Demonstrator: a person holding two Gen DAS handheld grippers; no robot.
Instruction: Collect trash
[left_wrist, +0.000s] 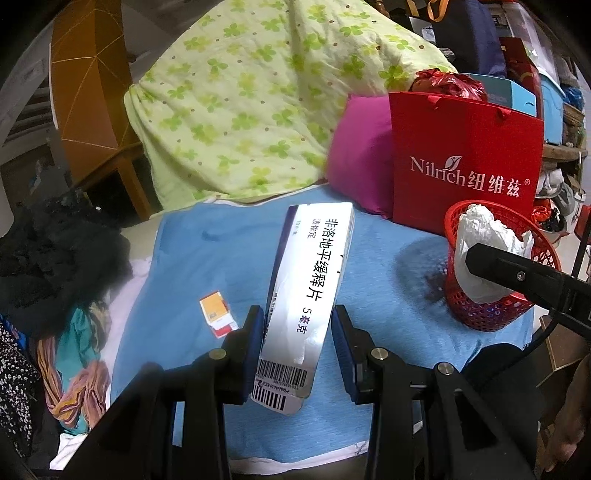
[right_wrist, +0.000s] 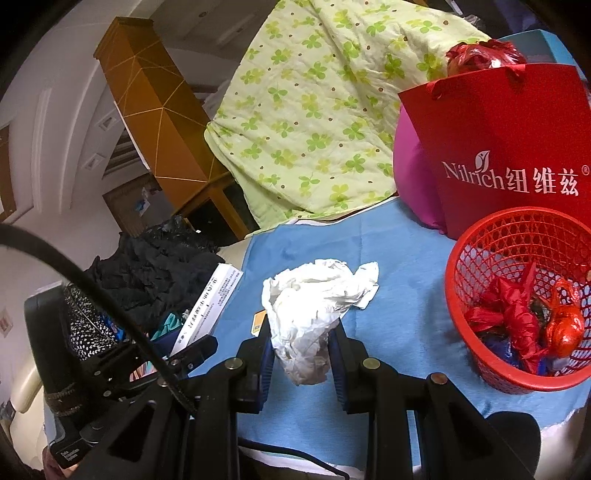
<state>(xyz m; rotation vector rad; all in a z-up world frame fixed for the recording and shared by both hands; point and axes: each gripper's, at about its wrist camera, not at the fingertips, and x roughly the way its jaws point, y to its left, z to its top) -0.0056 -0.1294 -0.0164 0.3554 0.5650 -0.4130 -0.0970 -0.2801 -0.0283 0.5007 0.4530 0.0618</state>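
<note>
The left gripper (left_wrist: 297, 332) is clamped on a flattened medicine carton (left_wrist: 314, 273), its blue pads pressed against the carton's long sides near the barcode end. The carton projects forward from the jaws above the blue cloth (left_wrist: 192, 266), well to the left of the red mesh basket (left_wrist: 491, 314). It is white with a purple edge, carries black Chinese print along its length and has an opened flap at the near end.

The right gripper (right_wrist: 301, 354) is clamped on a crumpled white tissue wad (right_wrist: 314, 314), the pads squeezing its lower part. The wad is held left of the red mesh basket (right_wrist: 517, 280) and level with its rim (in the left wrist view it hangs directly in front of the basket). Its surface is heavily creased, with one flat corner sticking out toward the basket.

The basket stands upright on the blue cloth and contains red plastic wrappers (right_wrist: 517, 317). A small orange and white box (left_wrist: 218, 314) lies flat on the cloth, left of the basket. A red paper bag (left_wrist: 465, 166) stands just behind the basket.
</note>
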